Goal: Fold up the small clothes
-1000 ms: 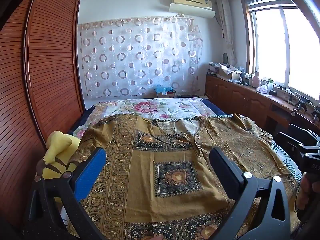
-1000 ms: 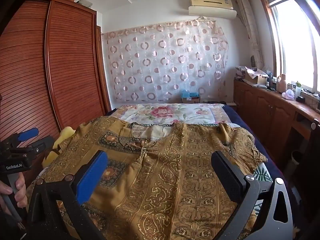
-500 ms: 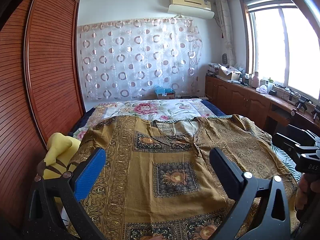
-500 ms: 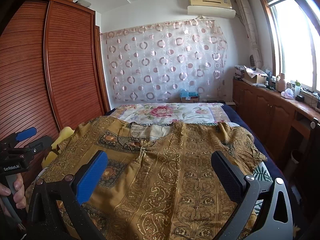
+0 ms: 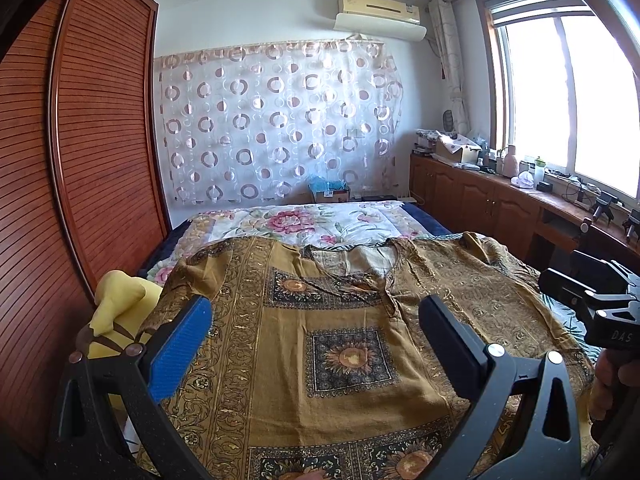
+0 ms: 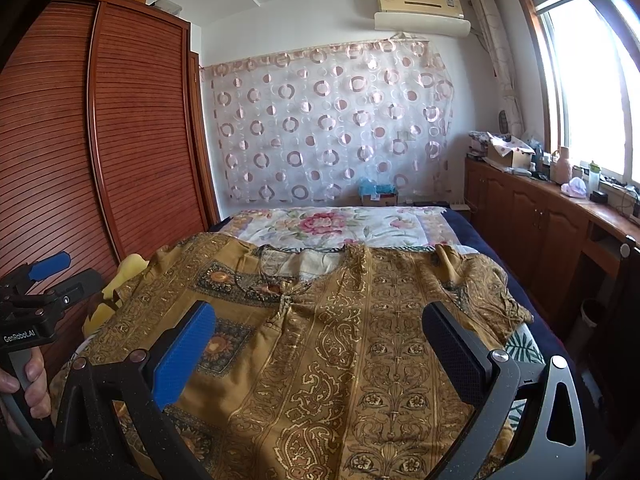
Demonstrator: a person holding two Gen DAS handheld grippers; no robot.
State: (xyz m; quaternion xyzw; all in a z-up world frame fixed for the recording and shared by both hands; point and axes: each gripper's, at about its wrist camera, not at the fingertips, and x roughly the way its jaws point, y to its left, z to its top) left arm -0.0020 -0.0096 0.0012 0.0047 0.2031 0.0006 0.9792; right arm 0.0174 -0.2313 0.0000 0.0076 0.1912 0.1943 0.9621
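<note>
A mustard-brown patterned top [image 5: 340,340] [image 6: 352,344] lies spread flat on the bed, neckline toward the far end, sleeves out to both sides. My left gripper [image 5: 316,332] hovers open above its near left half, nothing between the fingers. Over the near right half my right gripper [image 6: 320,340] is open and holds nothing. Each gripper shows in the other's view: the right one [image 5: 592,300] at the right edge, the left one [image 6: 40,280] at the left edge, held by a hand [image 6: 28,384]. The hem nearest me is hidden by the gripper frames.
A floral sheet [image 5: 304,224] covers the far bed. A yellow plush toy [image 5: 116,320] sits at the bed's left edge by the slatted wooden wardrobe [image 5: 80,180]. A wooden cabinet counter [image 6: 560,216] with clutter runs under the window on the right.
Both views have tilted up very slightly; the top and both grippers stay where they were, still open.
</note>
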